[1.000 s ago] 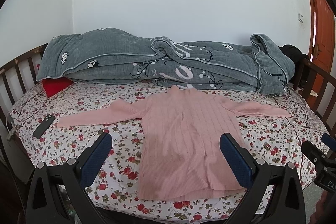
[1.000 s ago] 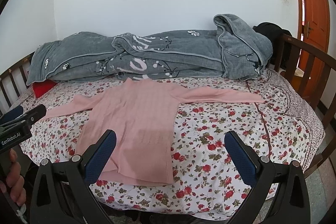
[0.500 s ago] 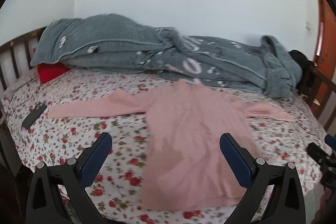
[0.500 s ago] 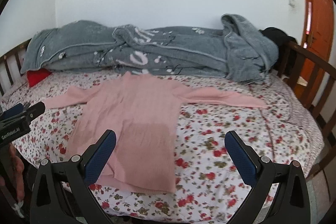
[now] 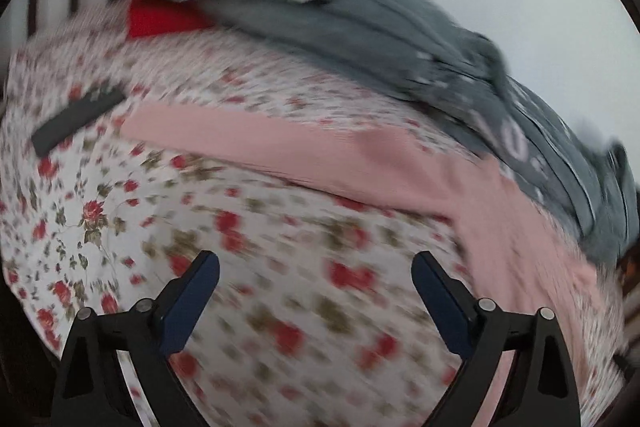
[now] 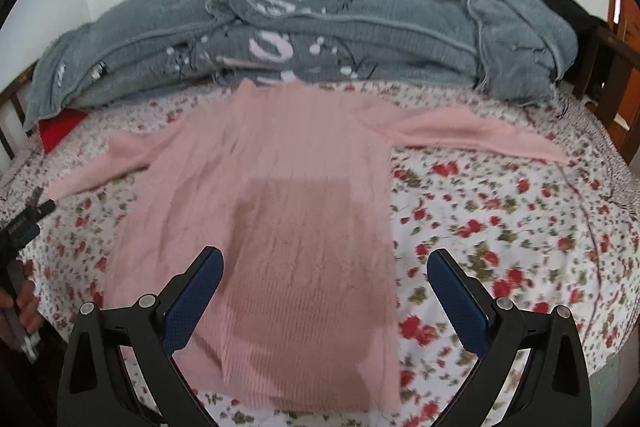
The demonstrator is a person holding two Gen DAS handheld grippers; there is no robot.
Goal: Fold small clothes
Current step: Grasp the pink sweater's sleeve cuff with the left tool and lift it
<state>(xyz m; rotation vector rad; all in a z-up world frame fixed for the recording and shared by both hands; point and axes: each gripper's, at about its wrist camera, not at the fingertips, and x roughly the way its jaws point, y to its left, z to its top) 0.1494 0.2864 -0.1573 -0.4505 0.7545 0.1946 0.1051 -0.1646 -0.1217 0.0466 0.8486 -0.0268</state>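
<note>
A pink ribbed sweater [image 6: 288, 167] lies flat on the floral bed sheet [image 6: 500, 227] with both sleeves spread out. My right gripper [image 6: 324, 255] hangs open over the lower right part of its body, with nothing between the fingers. In the blurred, tilted left wrist view, the sweater's left sleeve [image 5: 280, 147] runs across just beyond my left gripper [image 5: 315, 263]. Its jaws stand wide and are closing, with only the sheet below them. The left gripper [image 6: 38, 209] also shows at the left edge of the right wrist view, held by a hand [image 6: 26, 303].
A heaped grey blanket [image 6: 320, 43] lines the far side of the bed, with a red pillow [image 6: 60, 127] under its left end. A dark flat device [image 5: 76, 119] lies near the sleeve's cuff. Wooden rails [image 6: 612, 67] border the bed, and an orange door [image 6: 628, 7] stands at the right.
My left gripper swung left and down toward the left sleeve and rolled, so its view tilts. My right gripper came lower and closer over the sweater's body.
</note>
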